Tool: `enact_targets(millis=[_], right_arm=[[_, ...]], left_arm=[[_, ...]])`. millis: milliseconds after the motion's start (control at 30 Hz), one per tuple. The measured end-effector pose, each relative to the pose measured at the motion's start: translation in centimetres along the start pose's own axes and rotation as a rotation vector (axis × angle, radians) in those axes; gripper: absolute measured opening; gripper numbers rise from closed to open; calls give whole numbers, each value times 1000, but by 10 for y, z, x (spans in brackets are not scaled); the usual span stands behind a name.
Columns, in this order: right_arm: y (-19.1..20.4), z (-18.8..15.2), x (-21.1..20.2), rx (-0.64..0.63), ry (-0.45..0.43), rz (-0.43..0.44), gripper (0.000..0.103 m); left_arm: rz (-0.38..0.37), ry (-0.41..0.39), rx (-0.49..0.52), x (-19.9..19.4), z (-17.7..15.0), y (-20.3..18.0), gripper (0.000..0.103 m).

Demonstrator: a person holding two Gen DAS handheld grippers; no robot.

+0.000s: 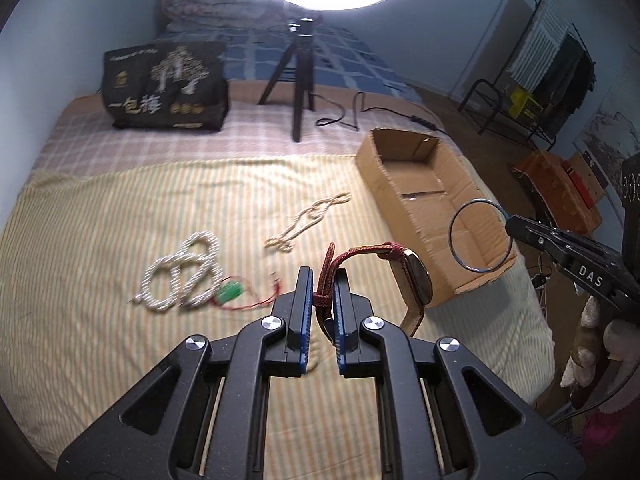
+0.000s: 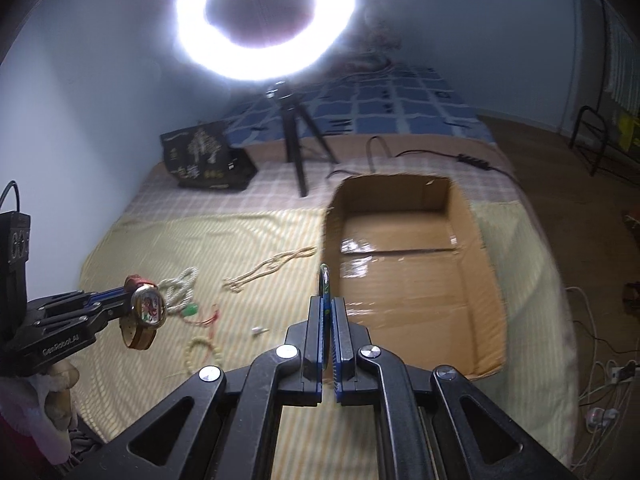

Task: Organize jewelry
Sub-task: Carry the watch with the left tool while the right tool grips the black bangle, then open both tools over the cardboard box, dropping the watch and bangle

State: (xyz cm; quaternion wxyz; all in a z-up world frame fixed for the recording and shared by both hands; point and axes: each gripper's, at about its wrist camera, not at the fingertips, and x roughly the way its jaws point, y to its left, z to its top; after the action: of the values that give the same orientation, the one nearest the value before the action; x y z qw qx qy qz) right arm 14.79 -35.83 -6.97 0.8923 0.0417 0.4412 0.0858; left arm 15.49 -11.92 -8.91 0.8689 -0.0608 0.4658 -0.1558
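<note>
Watch [image 1: 412, 280] clamped in left gripper [image 1: 322, 280], bangle [image 1: 480, 236] in right gripper [image 2: 329, 308] above box [image 2: 480, 240].

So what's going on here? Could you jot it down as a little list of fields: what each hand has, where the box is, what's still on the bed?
left tongs: shut on the red woven strap of a gold-cased wristwatch, held above the bed
right tongs: shut on a thin silver metal bangle, over the box
box: open brown cardboard box, nothing visible inside, on the bed's right side
still on striped yellow bedspread: thick white twisted rope necklace, thin beige chain, green pendant on red cord, pale bead bracelet
</note>
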Motion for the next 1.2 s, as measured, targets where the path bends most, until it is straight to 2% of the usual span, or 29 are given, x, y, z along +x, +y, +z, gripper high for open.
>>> enact_targets(millis=[300,533,733,1033,1067,1100,1133,1167,1200], right_arm=[[-45,16,7,13,-21,-93,1],[-75,16,14,26,-9,-127,1],[-94,14,20,53,-4,-123,1],[-102,12,30,47,8,-104,2],[-103,12,31,47,4,-102,4],[-104,13,32,44,5,-100,18],[-103,13,32,41,4,-99,27],[-102,14,31,40,-3,-101,46],[-102,14,30,41,-11,-109,63]], left_arm=[[-53,16,27,35,14,-51,8],[-75,25,46,62,22,-83,8],[-110,47,39,86,25,-107,8],[-104,83,59,116,20,-125,8],[-100,85,63,118,19,-125,12],[-92,83,69,119,19,-126,16],[-77,81,78,119,18,-126,30],[-65,76,79,118,18,-126,51],[-61,68,80,117,17,-126,59]])
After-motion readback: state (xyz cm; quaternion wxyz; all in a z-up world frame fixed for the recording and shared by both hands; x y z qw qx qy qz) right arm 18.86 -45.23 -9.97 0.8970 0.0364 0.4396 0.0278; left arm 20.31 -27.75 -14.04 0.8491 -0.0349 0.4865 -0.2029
